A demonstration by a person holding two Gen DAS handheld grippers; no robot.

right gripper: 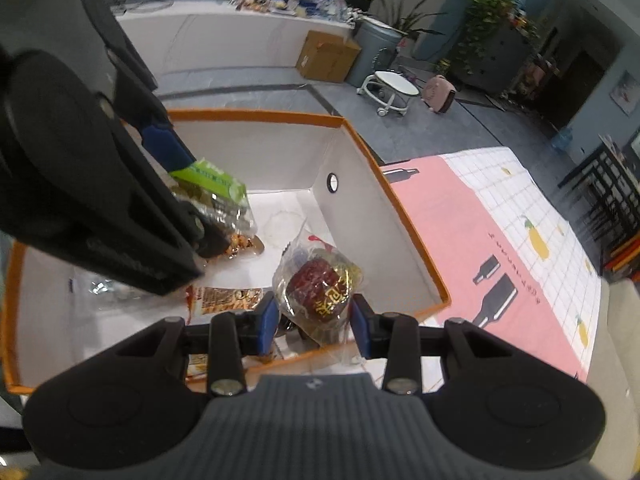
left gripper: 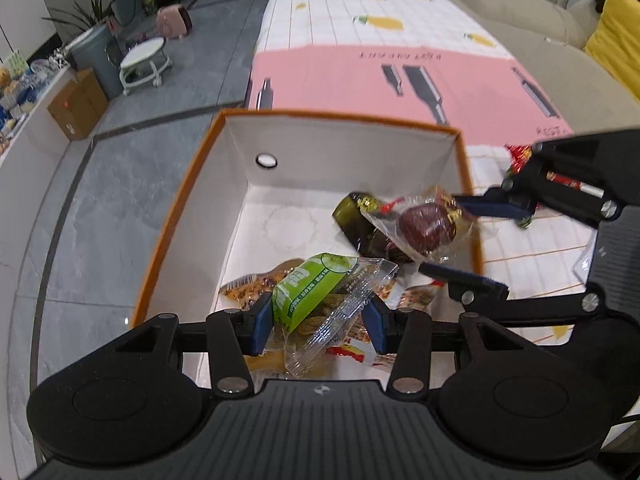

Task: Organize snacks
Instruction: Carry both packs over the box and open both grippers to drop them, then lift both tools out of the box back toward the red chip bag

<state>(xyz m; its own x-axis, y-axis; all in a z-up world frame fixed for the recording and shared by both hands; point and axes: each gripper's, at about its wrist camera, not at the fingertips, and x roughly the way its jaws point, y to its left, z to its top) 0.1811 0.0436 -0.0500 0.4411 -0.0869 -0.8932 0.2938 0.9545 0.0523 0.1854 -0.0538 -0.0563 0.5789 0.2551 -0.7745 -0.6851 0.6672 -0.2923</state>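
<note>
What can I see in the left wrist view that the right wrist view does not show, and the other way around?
Only the left wrist view shows the beige sofa with a yellow cushion.

Only the right wrist view shows the black chair.

Both show the orange-edged box, the left claw holding a green snack pack, and the right claw holding a dark red snack in a clear wrapper.

Around you: grey tiled floor (left gripper: 132, 208) w/ dark inlay lines. Desk cloth (left gripper: 360, 76) is pink & white grid, lemon print. Beige sofa (left gripper: 520, 28) w/ yellow cushion (left gripper: 616, 36) beside it. Cardboard box (right gripper: 326, 56), grey bin (right gripper: 374, 50), white wheeled stool (right gripper: 394, 90), potted plants (right gripper: 490, 12) by a long white counter (right gripper: 224, 40).
</note>
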